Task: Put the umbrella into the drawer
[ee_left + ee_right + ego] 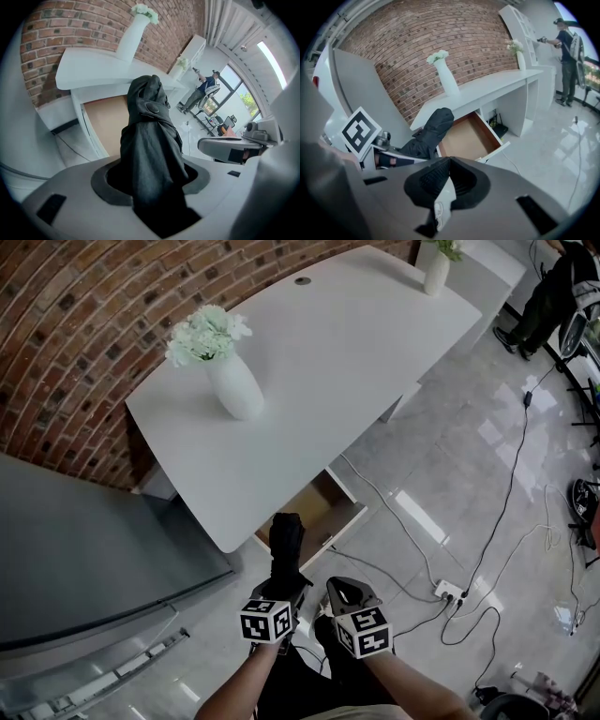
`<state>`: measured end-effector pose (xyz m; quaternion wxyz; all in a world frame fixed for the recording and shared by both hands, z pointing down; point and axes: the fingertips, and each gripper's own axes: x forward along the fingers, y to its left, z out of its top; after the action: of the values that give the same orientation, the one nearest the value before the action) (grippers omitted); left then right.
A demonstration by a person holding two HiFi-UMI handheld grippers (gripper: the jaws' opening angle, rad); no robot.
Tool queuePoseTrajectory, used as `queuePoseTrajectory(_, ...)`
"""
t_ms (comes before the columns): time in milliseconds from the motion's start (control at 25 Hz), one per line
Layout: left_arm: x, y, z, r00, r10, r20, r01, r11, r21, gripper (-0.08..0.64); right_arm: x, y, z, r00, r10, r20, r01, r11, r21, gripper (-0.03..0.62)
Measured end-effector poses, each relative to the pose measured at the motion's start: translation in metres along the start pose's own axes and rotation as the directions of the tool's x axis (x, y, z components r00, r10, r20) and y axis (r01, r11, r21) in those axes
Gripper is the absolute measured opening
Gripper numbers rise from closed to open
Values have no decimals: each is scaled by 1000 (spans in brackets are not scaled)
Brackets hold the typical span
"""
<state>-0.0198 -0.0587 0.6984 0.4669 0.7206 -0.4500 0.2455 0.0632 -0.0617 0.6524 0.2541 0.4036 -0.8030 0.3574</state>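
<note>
Black umbrella (285, 545) clamped in my left gripper (284, 589), tip aimed at open drawer (317, 510) under white desk (356, 343), not yet inside. My right gripper (349, 597) just beside, jaws together, empty. Both forearms reach forward, side by side.

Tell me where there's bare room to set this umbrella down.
The open drawer shows a bare brown floor. The desk top is free between the near vase and the far vase. Crowded: the floor right of the drawer, with cables and a power strip.
</note>
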Motion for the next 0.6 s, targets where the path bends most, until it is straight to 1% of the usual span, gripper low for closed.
queuePoseTrajectory(200,11,6,0,1000,4,-12,-4,1000,8,244,7,-2,-5,1000,3,-12,-3,1000,5,17)
queuePoseTrajectory(360,22,9,0,1000,3,-19,-3,1000,0,244,11,-8,-10,1000,9,-27,-9,1000,-5,17)
queuePoseTrajectory(600,39,16,0,999,15,-35,-14,1000,7,244,23,-16,-15,1000,9,-28,-9,1000,5,17)
